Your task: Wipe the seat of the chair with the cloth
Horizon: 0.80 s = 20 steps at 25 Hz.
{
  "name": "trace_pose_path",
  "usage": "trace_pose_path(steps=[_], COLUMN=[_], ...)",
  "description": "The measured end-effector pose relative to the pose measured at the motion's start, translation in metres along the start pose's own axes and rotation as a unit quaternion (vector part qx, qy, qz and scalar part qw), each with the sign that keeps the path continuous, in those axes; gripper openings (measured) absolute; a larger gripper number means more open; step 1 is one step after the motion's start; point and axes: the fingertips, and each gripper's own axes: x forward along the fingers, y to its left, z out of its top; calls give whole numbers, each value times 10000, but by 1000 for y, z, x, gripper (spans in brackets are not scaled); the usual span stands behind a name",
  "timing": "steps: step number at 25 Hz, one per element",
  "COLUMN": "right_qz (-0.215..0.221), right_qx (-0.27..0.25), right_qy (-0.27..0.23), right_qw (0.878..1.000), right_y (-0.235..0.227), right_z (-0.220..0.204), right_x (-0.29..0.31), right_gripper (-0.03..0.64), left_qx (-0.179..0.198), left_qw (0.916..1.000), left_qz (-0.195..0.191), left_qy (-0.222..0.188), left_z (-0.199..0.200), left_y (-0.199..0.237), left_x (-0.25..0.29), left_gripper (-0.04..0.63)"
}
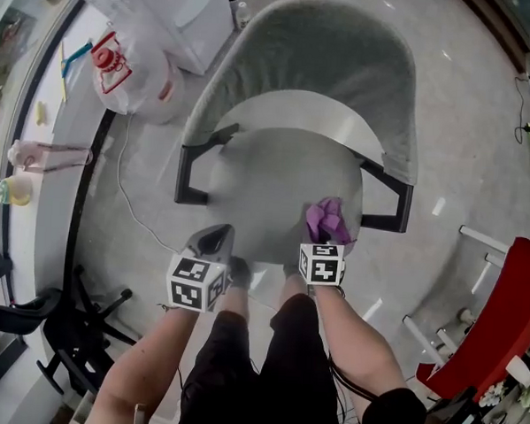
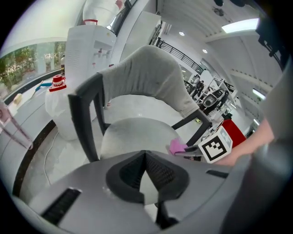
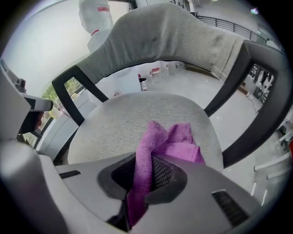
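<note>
1. One purple cloth [image 3: 167,139] is pinched between the pads of the right gripper [image 3: 143,176]. A strip of it runs down through the closed jaws, and the rest bunches out ahead of the fingertips.
2. One grey seat [image 1: 266,185] bears the bunched part of the cloth [image 1: 328,221], which lies at the seat's front right, near the right armrest [image 1: 391,204].
3. One chair is in view, with one curved grey backrest [image 1: 327,50] and two black armrests, the left armrest [image 1: 190,172] opposite the right.
4. Two grippers are present, each carrying one marker cube. The left gripper [image 2: 145,167] has its pads brought together at the tips, with nothing between them.
5. The left gripper [image 1: 214,242] hangs at the seat's front left edge, well apart from the cloth [image 2: 176,146].
6. Two bare forearms reach forward and down, roughly parallel. The left forearm [image 1: 146,360] and the right forearm [image 1: 354,331] aim both grippers toward the backrest.
</note>
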Motion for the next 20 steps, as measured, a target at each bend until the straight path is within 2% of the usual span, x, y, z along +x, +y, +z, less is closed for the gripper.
trace_pose_path(steps=[5, 9, 15, 20], right_qz=[93, 258, 896, 1532], right_qx=[133, 115, 4, -122], right_qy=[31, 87, 191, 327], right_qw=[9999, 9996, 9958, 9876], right_y=[33, 59, 123, 189], right_z=[11, 17, 27, 36], right_x=[12, 18, 29, 37], right_gripper=[48, 48, 48, 48], left_qx=[-341, -397, -542, -623], left_qw=[9989, 9986, 9976, 9968], left_qz=[223, 276, 333, 421], left_qy=[-209, -237, -285, -279], left_z=[0, -5, -16, -23], left_y=[34, 50, 63, 80], left_x=[-21, -36, -50, -58], left_gripper=[5, 5, 5, 5])
